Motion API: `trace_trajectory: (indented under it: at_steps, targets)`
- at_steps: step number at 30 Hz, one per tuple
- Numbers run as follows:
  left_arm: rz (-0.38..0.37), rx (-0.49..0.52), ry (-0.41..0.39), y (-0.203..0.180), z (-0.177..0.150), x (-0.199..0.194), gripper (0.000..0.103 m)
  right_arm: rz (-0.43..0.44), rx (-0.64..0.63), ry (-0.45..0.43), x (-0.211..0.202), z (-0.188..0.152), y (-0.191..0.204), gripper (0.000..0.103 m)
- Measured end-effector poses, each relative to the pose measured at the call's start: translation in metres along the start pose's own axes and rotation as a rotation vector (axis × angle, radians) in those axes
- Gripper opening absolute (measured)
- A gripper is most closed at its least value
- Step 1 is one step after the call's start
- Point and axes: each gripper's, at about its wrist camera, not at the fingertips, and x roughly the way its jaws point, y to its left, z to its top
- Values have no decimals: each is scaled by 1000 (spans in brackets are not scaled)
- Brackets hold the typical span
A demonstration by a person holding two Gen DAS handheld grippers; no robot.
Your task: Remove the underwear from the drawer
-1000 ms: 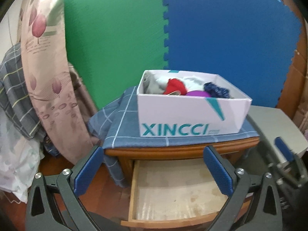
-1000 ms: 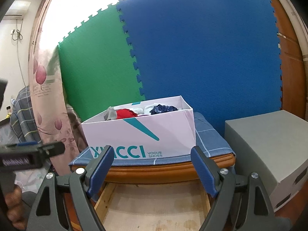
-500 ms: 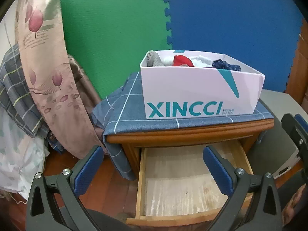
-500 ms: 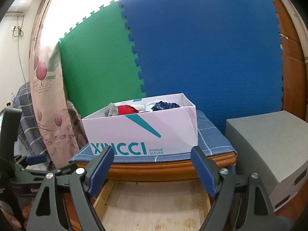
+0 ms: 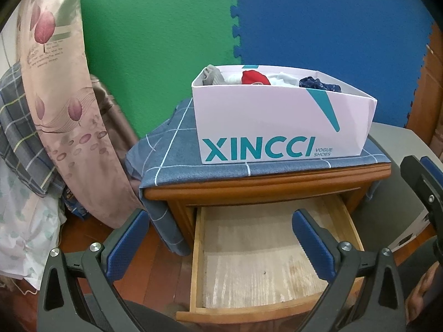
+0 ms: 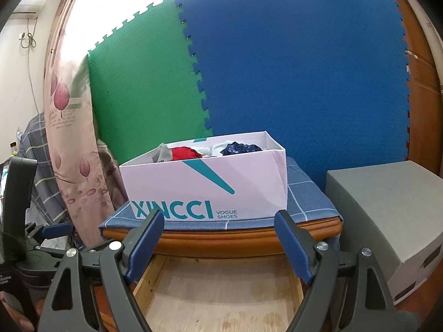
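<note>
Underwear [image 5: 256, 77] bundled in the XINCCI box [image 5: 277, 127] on the nightstand, above and beyond my tongs; drawer [image 5: 260, 254] below pulled out, bare wood; my left gripper [image 5: 221, 244] and right gripper [image 6: 218, 246] both spread wide, grasping nothing.

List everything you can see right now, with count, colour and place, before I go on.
shoebox: one, pale pink with teal XINCCI lettering, on the checked cloth
garments: several, grey, red, white, navy, inside the shoebox
checked cloth: one, blue, draped over the nightstand top
nightstand: one, brown wood, against the foam mats
drawer: one, pale wood, pulled open, visible floor bare
foam mats: green and blue, on the wall
curtain: one, pinkish, left
grey box: one, right of the nightstand
left gripper: open, blue pads
right gripper: open, blue pads
</note>
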Motion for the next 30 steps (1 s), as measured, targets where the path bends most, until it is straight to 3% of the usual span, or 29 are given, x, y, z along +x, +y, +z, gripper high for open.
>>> trace_trajectory:
  at_steps: [16, 23, 30]
  targets:
    - [-19, 10, 14, -3, -4, 4, 103, 8, 1, 9, 0, -2, 1, 84]
    - [-5, 10, -50, -3, -3, -7, 103, 7, 7, 8, 0, -2, 0, 84]
    - [7, 23, -40, -5, -1, -7, 103, 8, 43, 18, -2, 3, -11, 84]
